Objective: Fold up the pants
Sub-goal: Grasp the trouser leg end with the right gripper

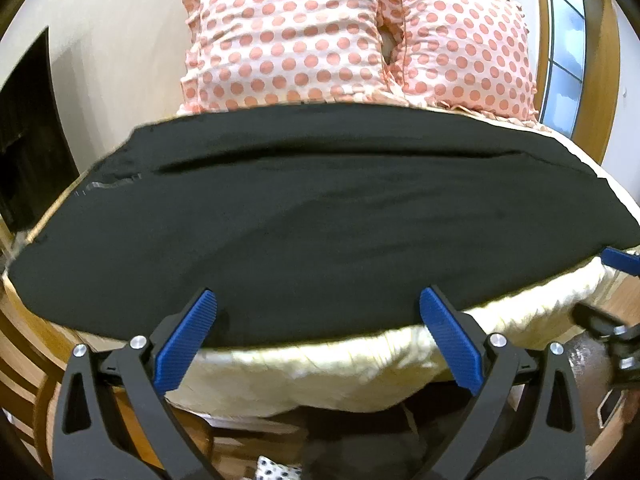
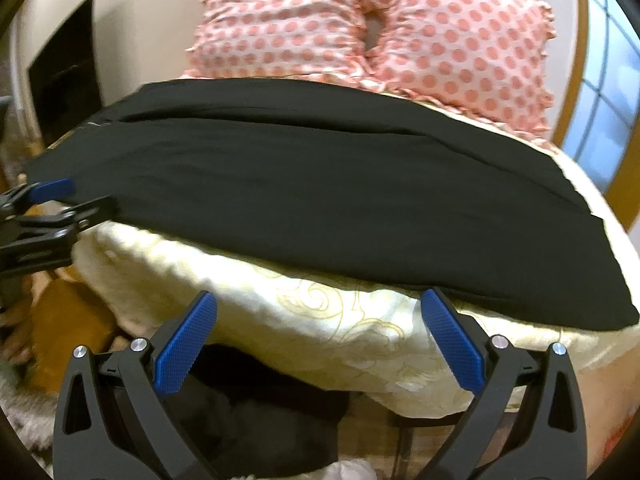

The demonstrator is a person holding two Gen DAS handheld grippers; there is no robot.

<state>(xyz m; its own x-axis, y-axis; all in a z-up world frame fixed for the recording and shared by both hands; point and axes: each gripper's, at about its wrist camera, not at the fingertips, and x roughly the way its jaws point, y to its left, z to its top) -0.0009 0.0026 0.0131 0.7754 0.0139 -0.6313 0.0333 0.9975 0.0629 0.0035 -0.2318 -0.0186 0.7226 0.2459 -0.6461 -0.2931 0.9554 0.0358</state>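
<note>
Black pants [image 1: 320,216] lie flat across the bed, folded lengthwise, with a seam line running left to right; they also show in the right wrist view [image 2: 320,184]. My left gripper [image 1: 318,304] is open and empty, its blue pads at the pants' near edge. My right gripper [image 2: 319,308] is open and empty, just short of the near edge, over the cream bedspread. The left gripper also shows at the left of the right wrist view [image 2: 52,196], at the pants' left end. The right gripper shows at the right edge of the left wrist view [image 1: 618,260].
A cream bedspread [image 2: 320,328] covers the bed and hangs over its near edge. Two pink polka-dot pillows [image 1: 288,36] [image 1: 468,52] lie behind the pants. A window [image 1: 568,40] is at the right, a dark opening [image 1: 28,128] at the left. Dark cloth [image 2: 260,412] lies on the floor below.
</note>
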